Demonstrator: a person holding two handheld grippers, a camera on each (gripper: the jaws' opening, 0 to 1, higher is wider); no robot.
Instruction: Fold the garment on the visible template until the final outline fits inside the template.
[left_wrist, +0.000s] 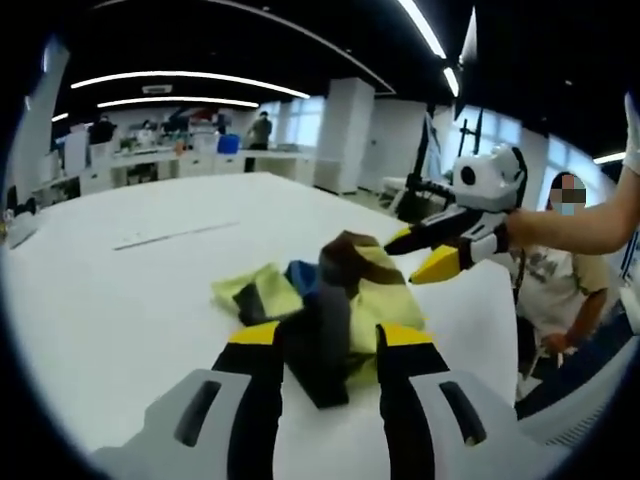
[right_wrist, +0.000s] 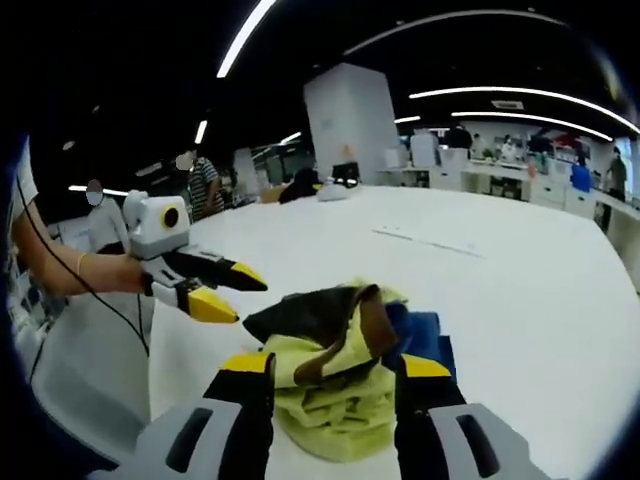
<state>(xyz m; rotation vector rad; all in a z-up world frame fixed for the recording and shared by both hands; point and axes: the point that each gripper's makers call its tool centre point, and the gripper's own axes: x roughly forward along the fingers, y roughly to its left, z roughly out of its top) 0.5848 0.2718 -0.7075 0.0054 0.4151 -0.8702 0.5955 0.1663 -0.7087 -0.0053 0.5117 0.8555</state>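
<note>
With the garment (left_wrist: 320, 310) bunched on the white table (left_wrist: 130, 300), I hold both grippers over it, jaws spread. Left gripper (left_wrist: 327, 340) and right gripper (right_wrist: 333, 372) grasp nothing, probably hunting edges to spread it out.

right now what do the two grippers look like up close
Both match: the left gripper and right gripper have light grey bodies with dark slots, black jaws and yellow tips. Seen from across, each carries a white box on top. A thin black cable hangs by the arm holding the left one. No sleeve reaches either wrist.
</note>
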